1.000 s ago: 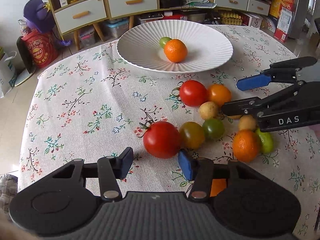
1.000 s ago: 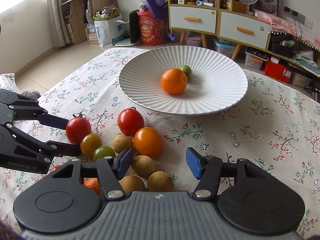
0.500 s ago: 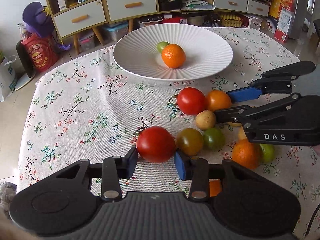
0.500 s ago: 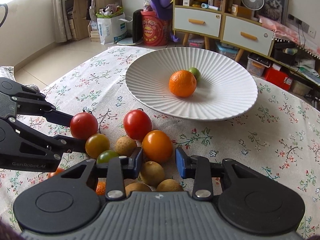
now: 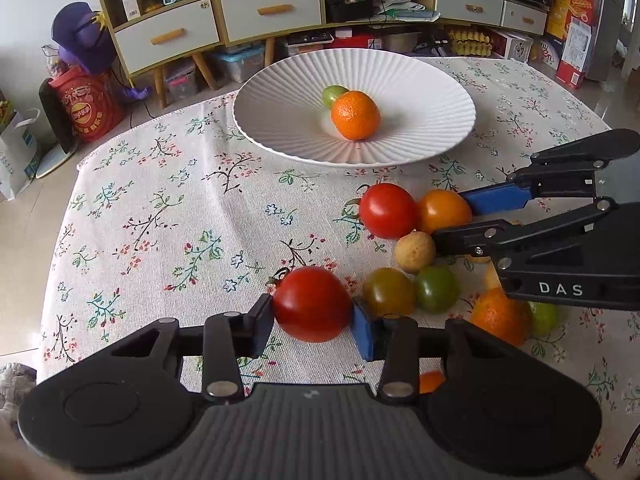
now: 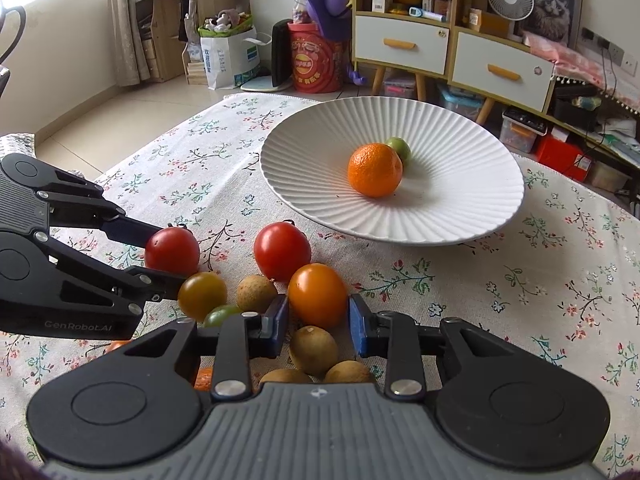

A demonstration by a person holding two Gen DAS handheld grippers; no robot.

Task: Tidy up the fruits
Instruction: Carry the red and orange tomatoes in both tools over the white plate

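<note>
Left gripper [image 5: 313,322] is clamping a red tomato [image 5: 312,304] — both blue pads are pressing its flanks, the fruit sitting low over the floral tablecloth [image 5: 160,216] near the front of the fruit cluster. The tomato is nearly round, so its long axis is hard to call; its green stem is pointing up and to the left in the left wrist view, away from the other fruit.

Right gripper [image 6: 318,322] is closing on an orange tomato [image 6: 317,295], the pads standing against its two sides. This one is slightly egg-shaped, its long axis running roughly away from the camera toward the white ribbed plate [image 6: 460,216]; no stem end is showing.

Lying on the cloth between the two grippers: a second red tomato [image 6: 282,251], an olive-yellow tomato [image 6: 202,295], a green tomato [image 5: 435,289] and several tan longans, one [image 6: 256,293] touching the orange tomato's left side. A mandarin [image 5: 498,316] and a green fruit [image 5: 543,317] are sitting partly hidden under the right gripper's body.

The plate is resting at the far side of the table, well apart from the cluster, and is holding an orange mandarin [image 6: 375,170] with a small green fruit [image 6: 399,149] touching it behind.
</note>
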